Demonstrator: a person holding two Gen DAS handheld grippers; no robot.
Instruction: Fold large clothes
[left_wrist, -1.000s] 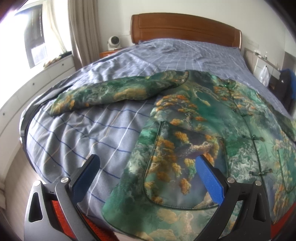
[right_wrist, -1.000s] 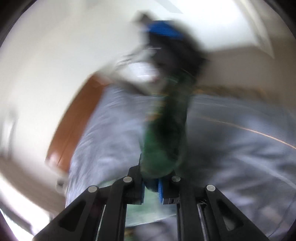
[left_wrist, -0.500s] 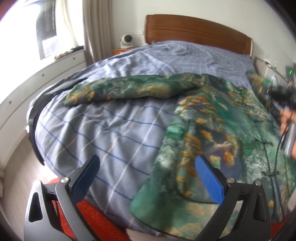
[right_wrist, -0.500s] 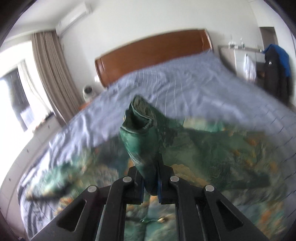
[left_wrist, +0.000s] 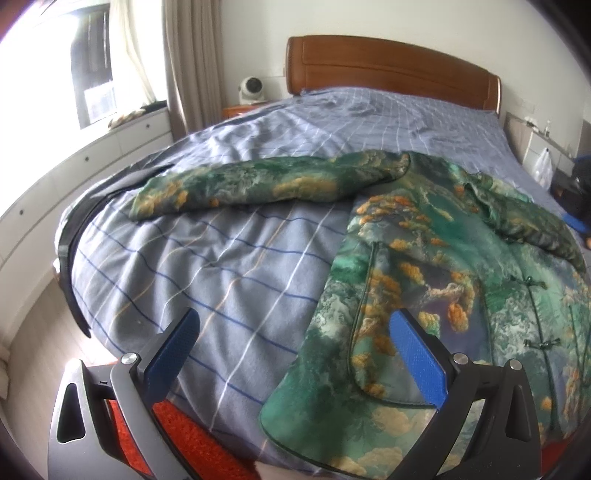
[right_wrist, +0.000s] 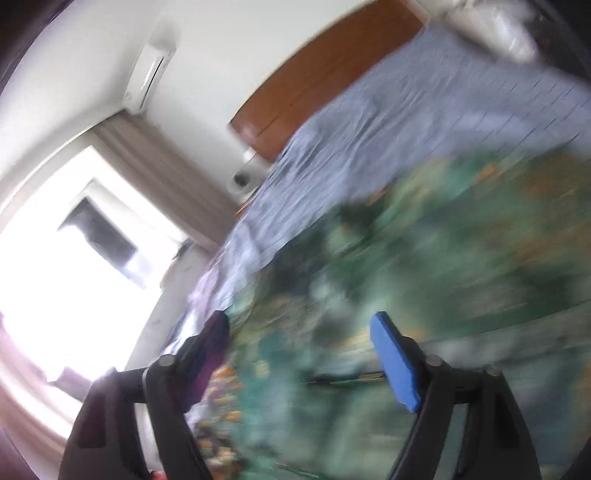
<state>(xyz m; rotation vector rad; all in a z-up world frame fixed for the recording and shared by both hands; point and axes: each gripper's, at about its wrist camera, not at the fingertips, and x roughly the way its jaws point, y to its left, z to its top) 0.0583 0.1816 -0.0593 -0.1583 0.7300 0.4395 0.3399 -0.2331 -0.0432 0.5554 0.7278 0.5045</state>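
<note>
Now look through your left wrist camera first. Your left gripper (left_wrist: 295, 354) has its fingers (left_wrist: 415, 360) wide apart and holds nothing. The green jacket (left_wrist: 424, 266) lies flat on the bed (left_wrist: 229, 258), buttons up. Its bottom edge is just ahead of these fingers, a bit to the right. One long sleeve (left_wrist: 258, 182) stretches out sideways to the left, across the blue sheet. The other sleeve (left_wrist: 524, 225) lies folded in over the chest. The left hand looks nearer to that stretched-out sleeve, so it is likely the one to fold it in. The sleeve's long line runs left to right, so you would grab near its far left end.

Next, the right wrist camera. It is very blurry and tipped over. Your right gripper (right_wrist: 306, 354) has just been opening its fingers (right_wrist: 395, 365), and nothing sits between them. The jacket (right_wrist: 424, 266) fills the space below and ahead. You cannot make out sleeves or buttons here; only the left view shows them.
</note>
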